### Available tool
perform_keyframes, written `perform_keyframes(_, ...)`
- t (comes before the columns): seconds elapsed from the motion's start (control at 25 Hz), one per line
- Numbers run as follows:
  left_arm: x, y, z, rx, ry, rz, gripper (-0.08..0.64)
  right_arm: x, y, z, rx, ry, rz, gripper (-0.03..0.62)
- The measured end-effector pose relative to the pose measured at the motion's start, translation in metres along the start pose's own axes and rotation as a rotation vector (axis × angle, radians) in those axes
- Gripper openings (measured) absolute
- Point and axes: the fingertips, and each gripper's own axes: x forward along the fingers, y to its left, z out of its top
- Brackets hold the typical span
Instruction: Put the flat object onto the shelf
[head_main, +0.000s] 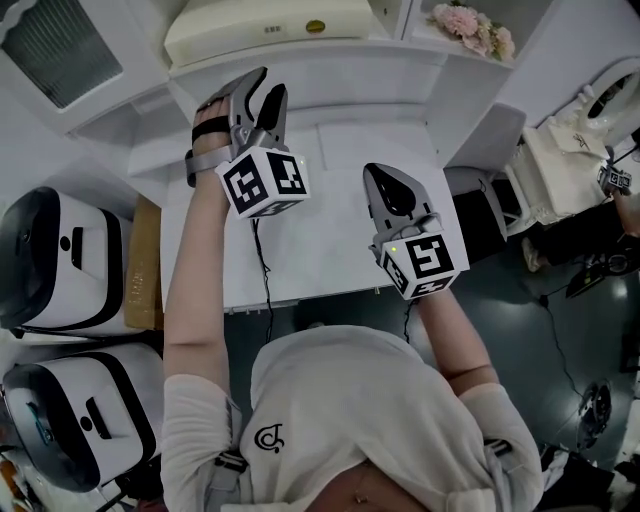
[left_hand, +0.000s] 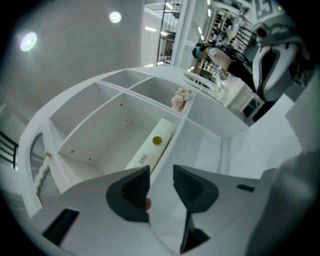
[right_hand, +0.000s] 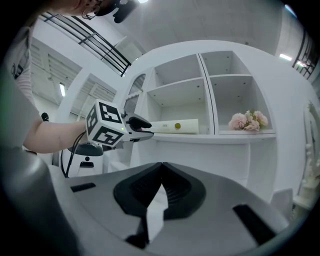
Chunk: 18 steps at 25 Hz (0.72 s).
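Bright, even indoor light; both gripper views bulge, corners vignetted black.

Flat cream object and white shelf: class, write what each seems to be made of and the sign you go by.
The flat object: probably card packaging, cream, smooth, matte; it carries a printed label and gold round sticker. The shelf: likely painted or laminated board, white, satin; flat panels with small peg holes.

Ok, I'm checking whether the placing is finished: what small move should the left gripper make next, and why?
Probably draw the left gripper straight back from the shelf. The flat object lies inside the compartment beside the flowers, and the jaws stand apart with nothing between them, so nothing seems left to hold.
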Motion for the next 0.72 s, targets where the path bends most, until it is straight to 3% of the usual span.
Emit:
perform_keyframes(0.12,-0.027,-0.013,-0.001,-0.168,-0.021,-0.014,0.069,-0.008,0.003,0.000,-0.004,0.000,0.004,0.008)
perform_keyframes(0.24,-0.051,-0.023,-0.002,-0.298,-0.038,-0.022,0.015,-0.015,0.004,-0.001,0.002,-0.002,0.010,0.008)
perform_keyframes(0.72,-0.131,-0.060,-0.026,-0.704,-0.078,-0.028,0.014,-0.036,0.015,0.000,0.032,-0.034,0.056,0.008)
